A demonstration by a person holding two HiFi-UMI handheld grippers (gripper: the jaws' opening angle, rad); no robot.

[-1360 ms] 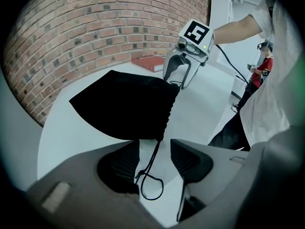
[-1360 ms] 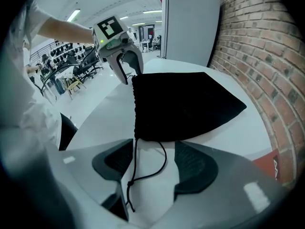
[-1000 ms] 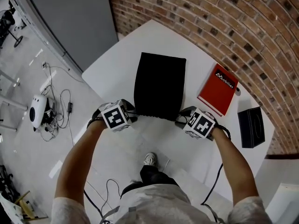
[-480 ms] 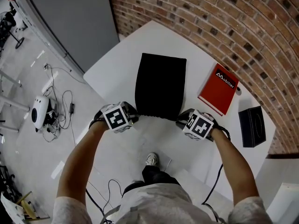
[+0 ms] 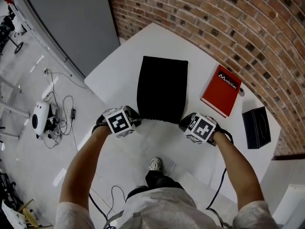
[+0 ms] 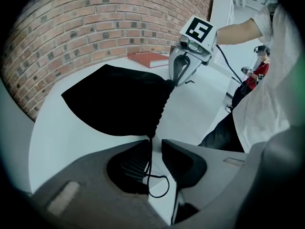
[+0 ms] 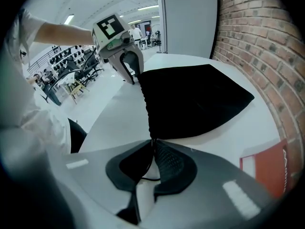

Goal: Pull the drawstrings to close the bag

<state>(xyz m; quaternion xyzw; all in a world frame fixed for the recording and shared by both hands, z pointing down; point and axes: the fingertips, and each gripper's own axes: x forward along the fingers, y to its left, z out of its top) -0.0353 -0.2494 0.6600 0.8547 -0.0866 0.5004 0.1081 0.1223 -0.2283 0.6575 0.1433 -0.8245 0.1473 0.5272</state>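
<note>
Black bag (image 5: 162,88) flat on the white table (image 5: 119,66), gathered mouth toward the person, red book (image 5: 221,90) well apart to its right (no part of the job). Left gripper (image 6: 153,144) at the mouth's left corner, jaws just closing yet not quite together, left drawstring (image 6: 148,171) threaded between them against one pad, apparently not pinched. Right gripper (image 7: 153,143) at the opposite corner, jaws likewise just closing, now nipped on the right drawstring (image 7: 148,178). Step in hand, by judgement: securing both cords before the pull. Finish closing the left jaws first; then draw both cords outward, level and together, keeping the bag from sliding or lifting off the table.
</note>
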